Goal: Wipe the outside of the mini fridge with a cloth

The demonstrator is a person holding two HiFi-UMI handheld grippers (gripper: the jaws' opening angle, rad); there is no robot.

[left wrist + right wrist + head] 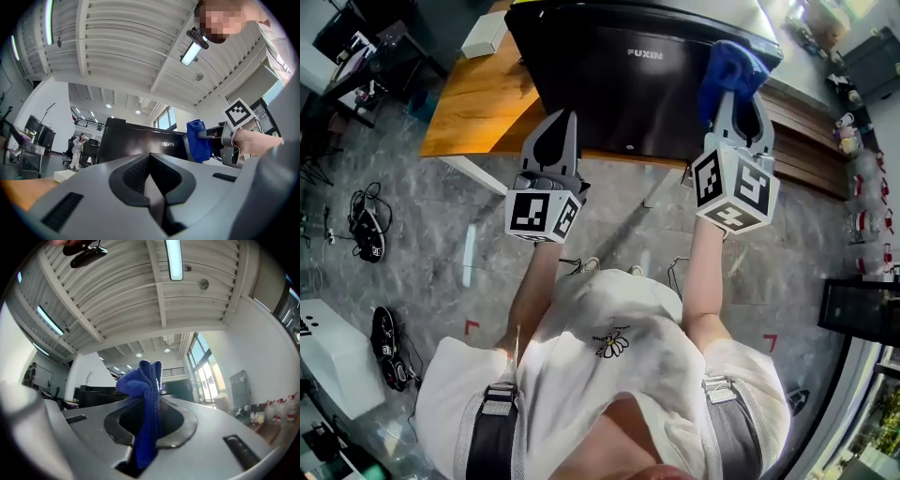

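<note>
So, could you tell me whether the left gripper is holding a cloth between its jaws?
No, the left gripper has its jaws shut on nothing; the blue cloth is clamped in the right gripper.

Both my arms reach forward: left gripper (561,120) jaws pressed together, empty; right gripper (739,94) beside it pinches a blue cloth (731,64).

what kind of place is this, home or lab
Probably a lab or workshop hall, not a home: a ribbed industrial ceiling with tube lights, cables on the grey floor, the mini fridge on a wooden worktable.
</note>
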